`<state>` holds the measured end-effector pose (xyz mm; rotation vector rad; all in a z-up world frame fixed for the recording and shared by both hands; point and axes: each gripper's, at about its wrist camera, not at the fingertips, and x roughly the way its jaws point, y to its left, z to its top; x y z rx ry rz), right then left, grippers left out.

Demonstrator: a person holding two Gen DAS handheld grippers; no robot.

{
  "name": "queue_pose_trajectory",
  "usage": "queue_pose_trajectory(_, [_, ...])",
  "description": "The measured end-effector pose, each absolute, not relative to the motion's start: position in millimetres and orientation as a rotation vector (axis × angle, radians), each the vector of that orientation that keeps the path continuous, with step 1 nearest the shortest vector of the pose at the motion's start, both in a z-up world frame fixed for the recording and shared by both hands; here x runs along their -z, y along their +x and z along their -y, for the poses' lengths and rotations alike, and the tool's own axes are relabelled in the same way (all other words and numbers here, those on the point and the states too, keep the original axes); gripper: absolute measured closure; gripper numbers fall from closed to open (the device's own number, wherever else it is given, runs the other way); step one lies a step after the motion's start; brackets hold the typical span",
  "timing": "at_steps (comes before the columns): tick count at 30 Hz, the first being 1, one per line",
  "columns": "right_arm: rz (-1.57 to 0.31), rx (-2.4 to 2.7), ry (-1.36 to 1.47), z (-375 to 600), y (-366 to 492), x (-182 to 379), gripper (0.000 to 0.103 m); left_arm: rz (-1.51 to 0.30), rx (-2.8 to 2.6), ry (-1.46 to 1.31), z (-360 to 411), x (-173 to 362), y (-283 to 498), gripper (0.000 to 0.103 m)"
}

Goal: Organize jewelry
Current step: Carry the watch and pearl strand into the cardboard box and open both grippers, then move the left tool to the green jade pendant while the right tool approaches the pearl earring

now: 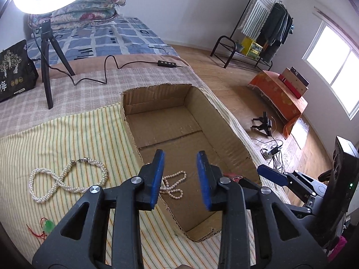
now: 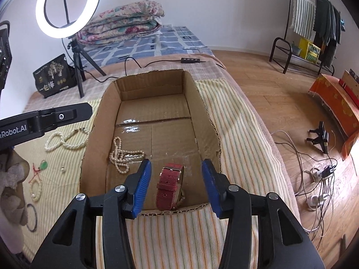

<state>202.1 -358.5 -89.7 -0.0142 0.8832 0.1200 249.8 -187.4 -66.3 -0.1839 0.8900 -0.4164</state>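
Left wrist view looks down past the left gripper [image 1: 180, 157], whose blue-padded jaws stand partly apart with nothing between them, poised over the open brown cardboard box [image 1: 233, 139] on the yellow striped cloth [image 1: 89, 134]. On the box floor, just beyond the left pad, lies a thin white pearl necklace [image 1: 174, 185], loose and touching neither pad. Outside the box, on the cloth to the left, a thick twisted pearl rope necklace [image 1: 67, 179] lies in a figure-eight, and nearer the camera sits a small green pendant on a red cord [image 1: 46, 226].

From the right wrist camera, the right gripper [image 2: 176, 168] also stands open, its pads well clear of the red leather watch strap [image 2: 169, 185] that lies between them on the box floor, against the near wall. The thin pearl necklace rests to the strap's left. On the cloth at far left are a small bead bracelet [image 2: 36, 190] and a dark thin bangle [image 2: 33, 217]. A lit ring light on a tripod [image 2: 67, 6] stands behind the box.
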Motion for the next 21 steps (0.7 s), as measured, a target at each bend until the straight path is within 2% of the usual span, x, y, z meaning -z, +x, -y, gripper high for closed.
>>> queue_pose_trajectory(11, [-0.846, -0.121, -0.008, 350, 197, 75, 0.057, -0.854, 0.397, -0.155, 163, 47, 233, 0.074])
queue_pose_trajectory(21, [-0.806, -0.156, -0.010, 331, 192, 62, 0.057, -0.815, 0.332, -0.164, 99, 24, 215, 0.074])
